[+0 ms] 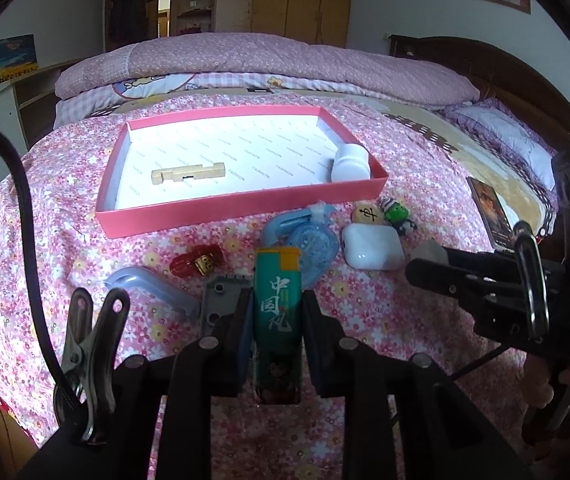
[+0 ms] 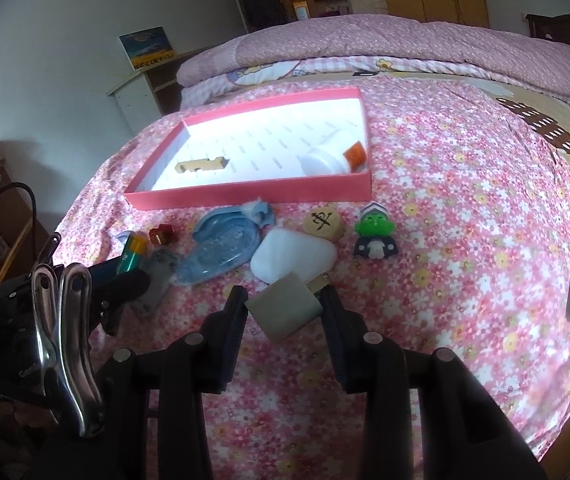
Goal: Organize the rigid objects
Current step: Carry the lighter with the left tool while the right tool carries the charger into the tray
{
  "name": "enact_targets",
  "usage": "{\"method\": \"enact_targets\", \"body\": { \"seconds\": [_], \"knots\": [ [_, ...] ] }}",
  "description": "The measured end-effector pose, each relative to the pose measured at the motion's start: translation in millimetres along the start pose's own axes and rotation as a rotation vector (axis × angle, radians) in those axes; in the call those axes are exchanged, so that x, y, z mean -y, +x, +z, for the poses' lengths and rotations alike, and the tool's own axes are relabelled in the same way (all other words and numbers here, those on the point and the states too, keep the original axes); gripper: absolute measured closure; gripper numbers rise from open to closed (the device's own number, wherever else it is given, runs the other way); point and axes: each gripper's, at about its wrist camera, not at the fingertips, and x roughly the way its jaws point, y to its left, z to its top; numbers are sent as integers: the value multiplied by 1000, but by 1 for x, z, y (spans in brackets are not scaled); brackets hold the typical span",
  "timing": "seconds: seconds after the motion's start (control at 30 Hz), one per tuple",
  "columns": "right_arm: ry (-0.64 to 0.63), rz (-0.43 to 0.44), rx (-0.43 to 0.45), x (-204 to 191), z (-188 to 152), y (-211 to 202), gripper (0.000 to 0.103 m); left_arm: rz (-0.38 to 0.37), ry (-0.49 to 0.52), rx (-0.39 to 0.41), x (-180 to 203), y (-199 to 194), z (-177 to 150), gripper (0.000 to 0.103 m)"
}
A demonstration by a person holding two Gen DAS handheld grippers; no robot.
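Leftmost, the left gripper (image 1: 277, 312) clamps a green lighter (image 1: 277, 304) above the floral bedspread (image 1: 425, 152), short of the pink box (image 1: 245, 204); rightward, the right gripper (image 2: 283, 308) pinches a grey block (image 2: 283, 310) beside the white case (image 2: 297, 254).

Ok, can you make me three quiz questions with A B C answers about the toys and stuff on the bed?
1. Where is the wooden block?
A. Inside the pink box
B. On the pillow
C. Under the white case

2. What colour is the little figure's head?
A. Blue
B. Green
C. Orange

3. What is the left gripper doing?
A. Standing open over the box
B. Holding the round game piece
C. Clamped on the green lighter

Answers: 1 A, the block lies on the box's white floor. 2 B, its head shows bright green in the right wrist view. 3 C, both fingers press the lighter's sides in the left wrist view.
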Motion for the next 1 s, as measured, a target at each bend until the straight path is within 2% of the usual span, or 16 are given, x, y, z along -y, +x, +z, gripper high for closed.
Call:
{"method": "enact_targets", "body": {
  "seconds": [1.0],
  "knots": [
    [-67,27,41,-19,35,-4,65,59,-12,96,-25,-10,46,79]
  ]
}}
